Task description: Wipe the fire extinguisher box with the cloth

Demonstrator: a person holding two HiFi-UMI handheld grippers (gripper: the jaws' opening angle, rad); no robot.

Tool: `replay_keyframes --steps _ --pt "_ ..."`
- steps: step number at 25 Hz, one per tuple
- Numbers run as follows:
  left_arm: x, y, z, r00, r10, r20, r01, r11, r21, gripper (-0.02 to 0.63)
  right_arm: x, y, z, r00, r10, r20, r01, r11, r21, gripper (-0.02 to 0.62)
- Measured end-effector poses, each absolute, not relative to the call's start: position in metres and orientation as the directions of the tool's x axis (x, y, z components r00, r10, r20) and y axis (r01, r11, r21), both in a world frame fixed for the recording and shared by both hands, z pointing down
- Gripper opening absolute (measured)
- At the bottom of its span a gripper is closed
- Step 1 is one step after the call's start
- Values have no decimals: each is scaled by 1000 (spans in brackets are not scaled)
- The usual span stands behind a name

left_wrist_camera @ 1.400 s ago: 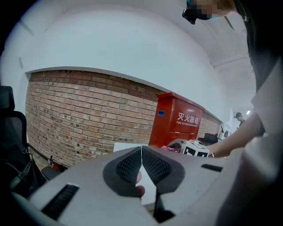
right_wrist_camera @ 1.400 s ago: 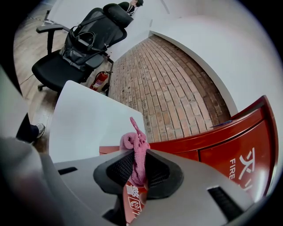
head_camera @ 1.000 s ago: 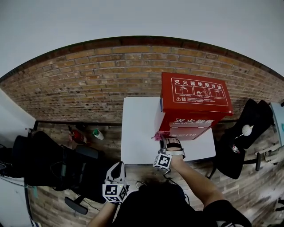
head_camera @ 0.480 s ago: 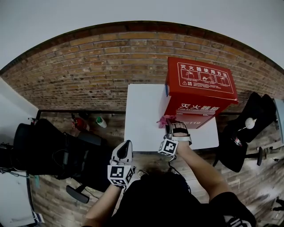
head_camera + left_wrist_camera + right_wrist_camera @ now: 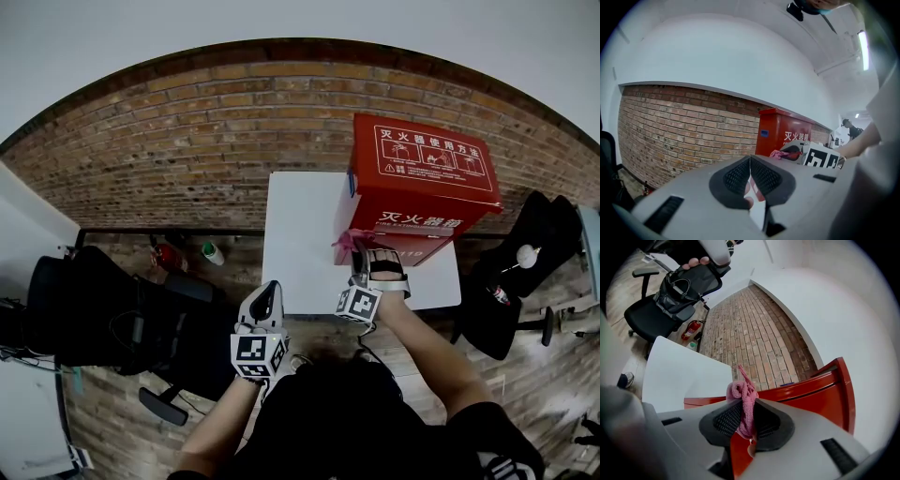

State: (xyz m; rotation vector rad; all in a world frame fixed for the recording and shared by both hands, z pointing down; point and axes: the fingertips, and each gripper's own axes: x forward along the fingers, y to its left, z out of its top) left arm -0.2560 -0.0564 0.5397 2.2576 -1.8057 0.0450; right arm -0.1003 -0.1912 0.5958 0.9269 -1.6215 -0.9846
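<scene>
While the right gripper [image 5: 362, 251] grips a pink cloth [image 5: 345, 238] tightly between its jaws, the bunched end of the cloth sits just at the front left corner of the red fire extinguisher box [image 5: 422, 187]. That box stands on a white table [image 5: 300, 234], with a brick wall [image 5: 187, 150] behind it. Left of the box and nearer the person, the left gripper [image 5: 266, 298] hangs past the table edge, its jaws pressed together with nothing between them. Further left of the box stands a black chair [image 5: 103, 328].

glossy red box [image 5: 422, 187], knitted pink cloth [image 5: 743, 404], rough brick floor [image 5: 187, 159].
</scene>
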Motion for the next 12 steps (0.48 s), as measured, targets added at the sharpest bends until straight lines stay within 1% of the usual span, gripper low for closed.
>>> replay_keyframes --steps 12 --pt "-247 -72 531 253 -953 165 -958 -223 178 18 -102 -191 546 -232 -929 287 -151 326 933 80"
